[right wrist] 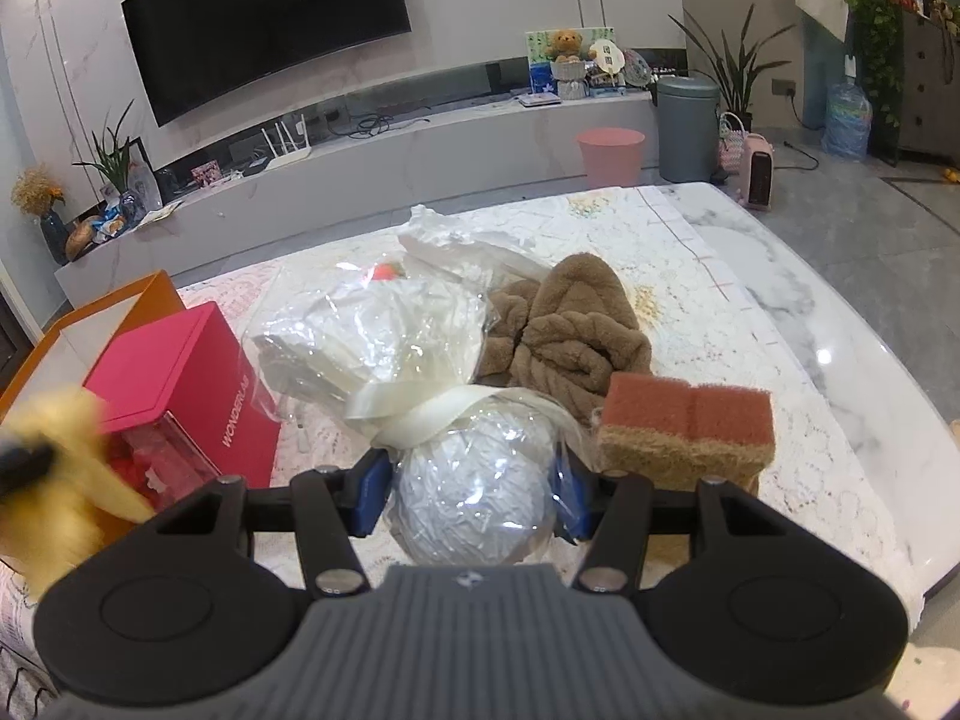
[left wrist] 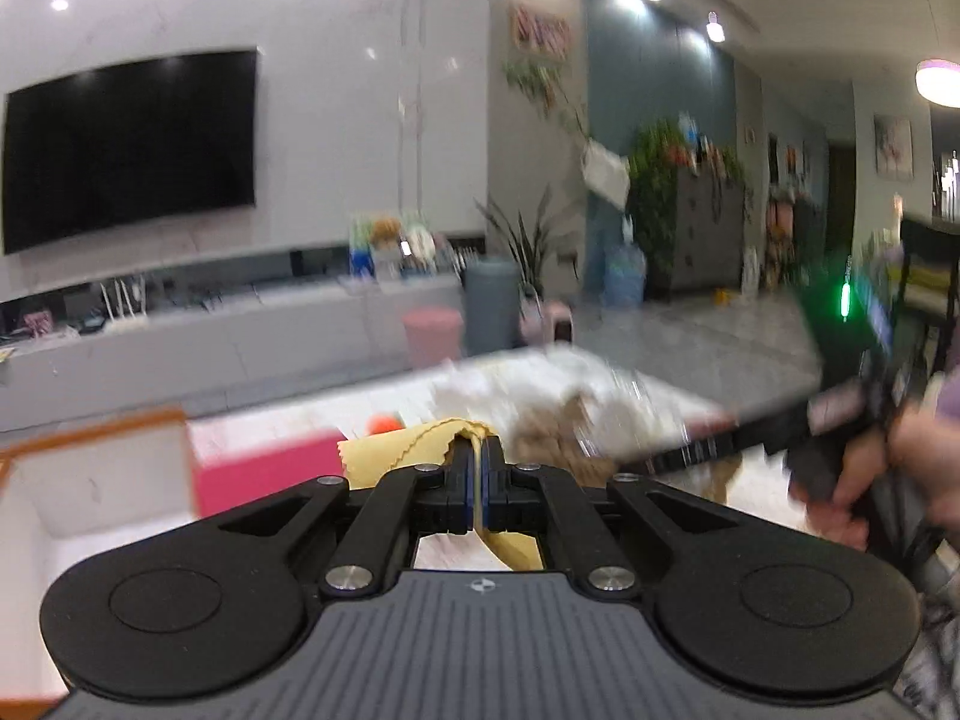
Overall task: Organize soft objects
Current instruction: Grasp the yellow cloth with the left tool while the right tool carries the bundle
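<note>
**Left fingers clamped on yellow cloth; right fingers around wrapped white ball**

Left gripper: the fingers are pressed together on a yellow cloth. The cloth passes between the blue pads, spreads to the left beyond the tips and hangs below them. The left wrist view is motion-blurred. The right gripper appears at its right edge, held by the right hand. In the right wrist view the yellow cloth shows as a blur at the near left.

Right gripper: the fingers stand apart on either side of a ball of white shredded paper wrapped in clear film and tied with a cream ribbon. The pads touch the film on both sides; whether they press the ball cannot be told.

Just right of the ball, a pink-and-tan sponge lies on the surface. To the left stands a pink box, with an orange-rimmed box beyond it at the left edge.

Beyond the ball, a clear bag of white material rests against a folded brown plush towel. A small orange object shows behind the bag.

Far side: a pink bin, a grey bin and a wall-mounted television.
</note>
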